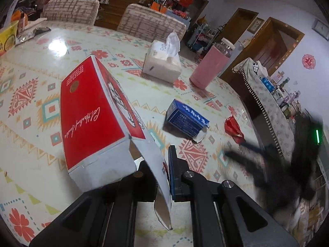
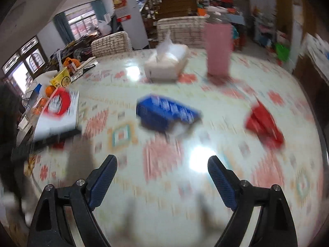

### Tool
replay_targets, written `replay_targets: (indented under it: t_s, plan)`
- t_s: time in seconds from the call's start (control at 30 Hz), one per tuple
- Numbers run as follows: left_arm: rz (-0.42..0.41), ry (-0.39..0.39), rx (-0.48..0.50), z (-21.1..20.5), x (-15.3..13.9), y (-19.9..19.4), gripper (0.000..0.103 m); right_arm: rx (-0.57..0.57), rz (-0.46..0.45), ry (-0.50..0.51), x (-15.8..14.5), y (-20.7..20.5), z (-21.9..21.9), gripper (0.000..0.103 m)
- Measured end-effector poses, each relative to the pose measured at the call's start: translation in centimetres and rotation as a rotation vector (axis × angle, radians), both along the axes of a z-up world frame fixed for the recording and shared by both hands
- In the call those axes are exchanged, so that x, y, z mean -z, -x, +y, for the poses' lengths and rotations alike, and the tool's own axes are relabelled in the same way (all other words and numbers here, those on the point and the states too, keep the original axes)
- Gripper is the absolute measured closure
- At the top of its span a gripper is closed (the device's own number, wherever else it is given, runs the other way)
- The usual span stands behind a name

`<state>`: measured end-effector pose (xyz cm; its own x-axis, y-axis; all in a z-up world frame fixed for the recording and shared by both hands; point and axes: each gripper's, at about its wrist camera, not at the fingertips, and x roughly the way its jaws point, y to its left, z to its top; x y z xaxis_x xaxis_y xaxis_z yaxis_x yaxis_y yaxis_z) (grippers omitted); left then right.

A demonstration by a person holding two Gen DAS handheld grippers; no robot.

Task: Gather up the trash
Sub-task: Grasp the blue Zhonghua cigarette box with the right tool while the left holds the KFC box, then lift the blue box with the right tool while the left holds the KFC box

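My left gripper (image 1: pixel 162 173) is shut on the open white flap of a red and white carton (image 1: pixel 96 115) and holds it tilted above the patterned table (image 1: pixel 30 144). The carton also shows at the left of the blurred right wrist view (image 2: pixel 57 113). A small blue box (image 1: pixel 186 117) lies ahead on the table, with a crumpled red wrapper (image 1: pixel 233 128) to its right. My right gripper (image 2: pixel 162 164) is open and empty, above the table short of the blue box (image 2: pixel 166 113) and the red wrapper (image 2: pixel 265 123). It appears blurred at the right of the left wrist view (image 1: pixel 242 150).
A white tissue box (image 1: pixel 162 61) and a pink bottle (image 1: pixel 211 65) stand at the far side of the table. Two padded chairs (image 1: pixel 150 22) stand behind it. A yellow noodle cup (image 1: pixel 8 39) and packets lie at the far left. A cloth-covered sideboard (image 1: pixel 267 100) stands at the right.
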<state>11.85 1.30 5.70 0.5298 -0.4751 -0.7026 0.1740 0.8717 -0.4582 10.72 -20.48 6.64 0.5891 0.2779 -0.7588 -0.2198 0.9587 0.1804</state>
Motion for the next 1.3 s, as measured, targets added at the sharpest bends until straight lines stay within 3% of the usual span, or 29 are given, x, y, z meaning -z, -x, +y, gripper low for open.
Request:
replay_targets:
  t_s: [0.17,0.27,0.4,0.53,0.7,0.8,0.83,0.87,0.9,1.13,1.3]
  plan:
    - [0.03,0.0,0.01,0.0,0.9,-0.3,0.094,0.008,-0.013,0.028,0.4,-7.7,0.8,0.006]
    - [0.046,0.006,0.007,0.1,1.2,-0.5,0.094,0.021,0.068,-0.001,2.5,-11.9,0.5,0.006]
    - [0.065,0.02,-0.006,0.6,1.6,-0.8,0.094,-0.005,0.16,-0.113,4.5,-13.4,0.5,0.006]
    - [0.07,0.026,-0.009,0.7,1.6,-0.7,0.094,-0.075,0.164,-0.129,4.7,-12.2,2.6,0.006]
    - [0.07,0.02,-0.011,0.7,1.6,-0.7,0.094,-0.074,0.14,-0.01,5.3,-11.1,4.7,0.007]
    - [0.075,0.022,-0.012,0.7,1.7,-0.8,0.094,-0.023,0.133,0.053,5.7,-10.2,4.7,0.03]
    - [0.077,0.02,-0.012,0.7,1.8,-0.8,0.094,0.002,0.135,0.043,5.7,-9.7,4.2,0.033]
    - [0.079,0.019,-0.011,0.6,1.8,-0.9,0.094,0.02,0.134,0.035,5.5,-9.4,3.8,0.045]
    - [0.081,0.018,-0.01,0.6,1.9,-0.9,0.094,0.034,0.135,0.021,5.3,-8.9,3.3,0.048]
    - [0.079,0.005,0.002,0.1,2.0,-0.8,0.094,0.132,0.106,-0.025,2.7,-3.0,-0.1,0.049]
    - [0.052,-0.019,0.021,-0.8,1.7,-0.3,0.094,0.189,0.056,-0.047,0.4,4.1,-2.2,0.049]
